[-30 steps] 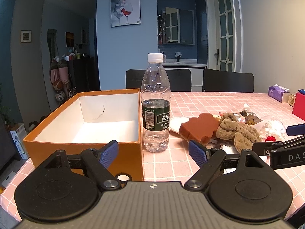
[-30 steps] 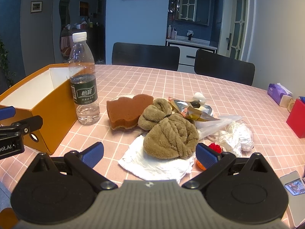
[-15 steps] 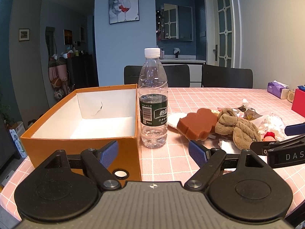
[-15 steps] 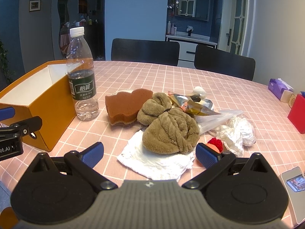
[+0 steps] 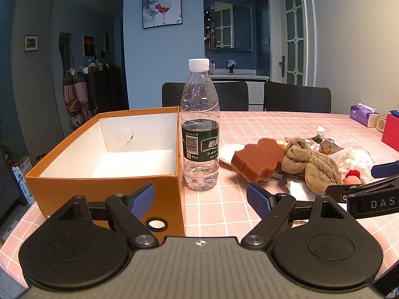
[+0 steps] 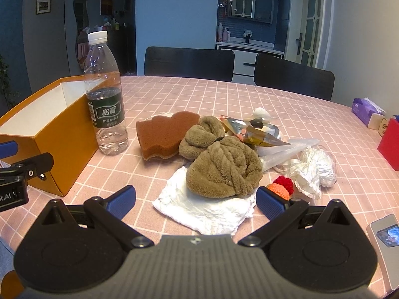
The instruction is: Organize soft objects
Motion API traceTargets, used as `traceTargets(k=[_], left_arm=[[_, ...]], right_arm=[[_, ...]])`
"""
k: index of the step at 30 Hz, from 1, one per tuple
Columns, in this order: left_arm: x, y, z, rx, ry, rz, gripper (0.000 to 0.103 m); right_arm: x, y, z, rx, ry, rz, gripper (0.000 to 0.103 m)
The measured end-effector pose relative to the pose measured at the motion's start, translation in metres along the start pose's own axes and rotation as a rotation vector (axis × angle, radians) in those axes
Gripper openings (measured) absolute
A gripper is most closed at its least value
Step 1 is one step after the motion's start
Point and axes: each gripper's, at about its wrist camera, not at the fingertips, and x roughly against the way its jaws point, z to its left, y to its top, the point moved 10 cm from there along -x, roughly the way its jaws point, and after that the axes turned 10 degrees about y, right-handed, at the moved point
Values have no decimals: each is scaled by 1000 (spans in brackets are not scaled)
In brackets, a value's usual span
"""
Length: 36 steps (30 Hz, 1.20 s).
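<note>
Brown towel [image 6: 224, 167] lies on white tissue [image 6: 207, 206], between open jaws of right gripper [image 6: 195, 199]; left gripper [image 5: 199, 200] jaws open, empty; orange box [image 5: 112, 174] at 9 o'clock.

water bottle [image 5: 200, 127], tissue pack [image 6: 366, 107], red box [image 6: 390, 140]

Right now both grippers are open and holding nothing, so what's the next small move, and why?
Probably ease the right gripper forward and down over the brown knotted towel. Its fingers are spread with nothing between them, and the towel sits straight ahead on the white tissue, nearest of the soft things. The orange box holds nothing, ready to receive it. The left gripper faces the water bottle, which isn't soft.
</note>
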Motion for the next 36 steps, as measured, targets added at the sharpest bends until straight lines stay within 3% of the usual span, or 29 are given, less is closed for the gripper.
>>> traceTargets(k=[36], left_arm=[[-4,-9,-4,-10,-15,30,97]], right_arm=[[-9,-8,1,4,5,37,101]])
